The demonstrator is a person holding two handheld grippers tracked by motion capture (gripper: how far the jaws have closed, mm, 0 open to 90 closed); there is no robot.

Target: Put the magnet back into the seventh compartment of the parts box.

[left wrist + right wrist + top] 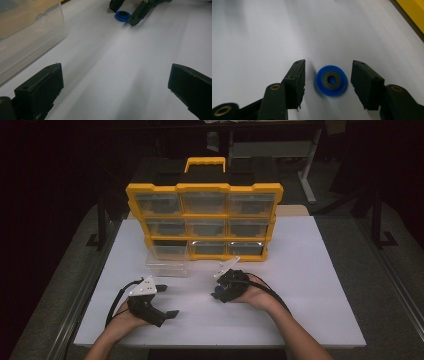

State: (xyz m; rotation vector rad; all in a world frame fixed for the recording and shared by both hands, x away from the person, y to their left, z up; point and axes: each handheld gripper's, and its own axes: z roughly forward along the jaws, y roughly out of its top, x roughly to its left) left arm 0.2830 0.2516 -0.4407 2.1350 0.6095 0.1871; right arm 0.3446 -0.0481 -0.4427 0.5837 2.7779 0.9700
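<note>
Disc (pixel 332 80) between right claw (pixel 328 82) jaws

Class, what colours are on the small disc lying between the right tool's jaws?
The disc is blue with a dark grey ring at its centre, clearest in the right gripper view.

So the table top (pixel 310 285) was plain white, no pattern at all. The organizer (pixel 204 220) at upper centre of the high view had a bright yellow frame and handle with see-through, greyish drawers. One clear drawer (pixel 167 265) sat just below it, left of centre. Both grippers, left gripper (pixel 167 301) and right gripper (pixel 327 82), were matte black. The little disc (pixel 332 80) mid-frame was bright blue with a dark grey ring inside.
</note>
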